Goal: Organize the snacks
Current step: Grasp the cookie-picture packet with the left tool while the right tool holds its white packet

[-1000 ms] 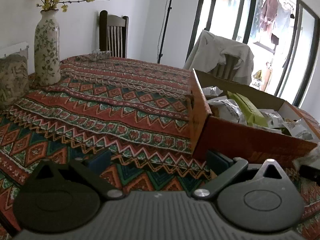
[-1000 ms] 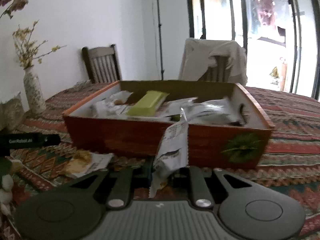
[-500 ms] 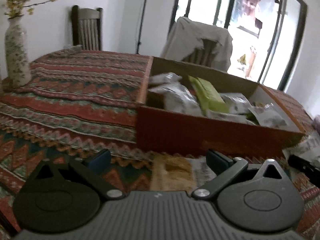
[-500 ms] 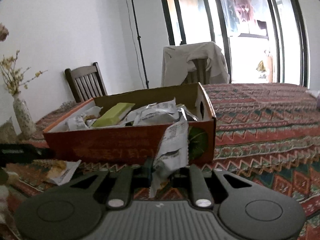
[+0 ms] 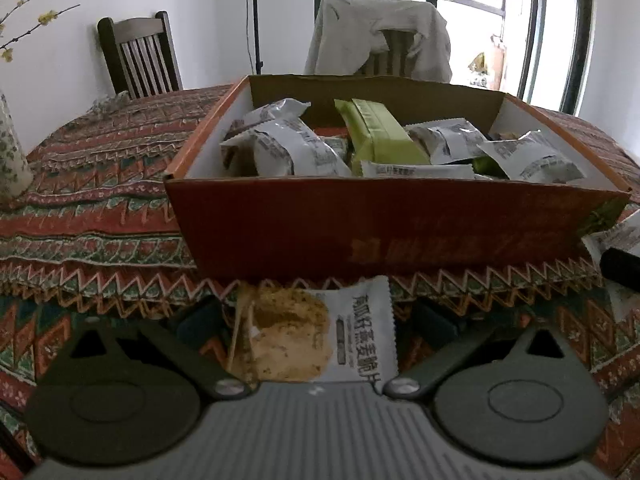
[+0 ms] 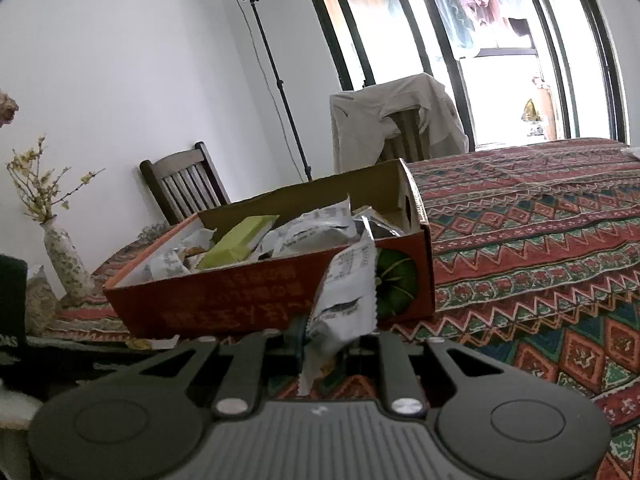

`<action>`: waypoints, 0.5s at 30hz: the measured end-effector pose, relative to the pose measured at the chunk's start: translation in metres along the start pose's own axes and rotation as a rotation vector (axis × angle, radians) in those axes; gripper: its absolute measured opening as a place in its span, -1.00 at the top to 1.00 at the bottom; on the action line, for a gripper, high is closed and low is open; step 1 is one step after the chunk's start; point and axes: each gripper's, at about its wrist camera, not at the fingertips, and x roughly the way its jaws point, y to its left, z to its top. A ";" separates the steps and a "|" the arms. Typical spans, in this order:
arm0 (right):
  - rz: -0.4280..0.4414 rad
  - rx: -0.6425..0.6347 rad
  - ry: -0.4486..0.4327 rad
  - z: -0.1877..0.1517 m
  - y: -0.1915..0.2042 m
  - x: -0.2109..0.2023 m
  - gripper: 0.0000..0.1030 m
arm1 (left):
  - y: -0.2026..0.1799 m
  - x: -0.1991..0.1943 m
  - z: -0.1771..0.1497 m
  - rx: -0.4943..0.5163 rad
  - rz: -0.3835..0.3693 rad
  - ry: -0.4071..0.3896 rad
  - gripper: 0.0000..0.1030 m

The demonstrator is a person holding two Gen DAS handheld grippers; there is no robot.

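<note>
Patterned tablecloth [image 5: 92, 216], white walls, two chairs beyond (one draped). Right gripper [image 6: 336, 340] clamped on a snack packet [image 6: 348, 292]; left gripper [image 5: 316, 320] spread around another packet [image 5: 320, 340], beside the box [image 5: 380, 232].

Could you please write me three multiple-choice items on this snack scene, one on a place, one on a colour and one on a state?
1. Where does the loose snack packet lie?
A in the box
B on the tablecloth before the box
C on a chair

2. What colour is the long package in the cardboard box?
A green
B blue
C pink

3. What is the right gripper doing?
A open
B shut on nothing
C shut on a white wrapper

Answers: 1 B, it lies on cloth between the left gripper's fingers; 2 A, light green; 3 C, wrapper pinched.
</note>
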 end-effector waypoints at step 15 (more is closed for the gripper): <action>0.002 -0.004 0.000 0.000 0.000 0.000 0.69 | 0.002 -0.023 -0.010 -0.067 0.048 -0.029 -0.17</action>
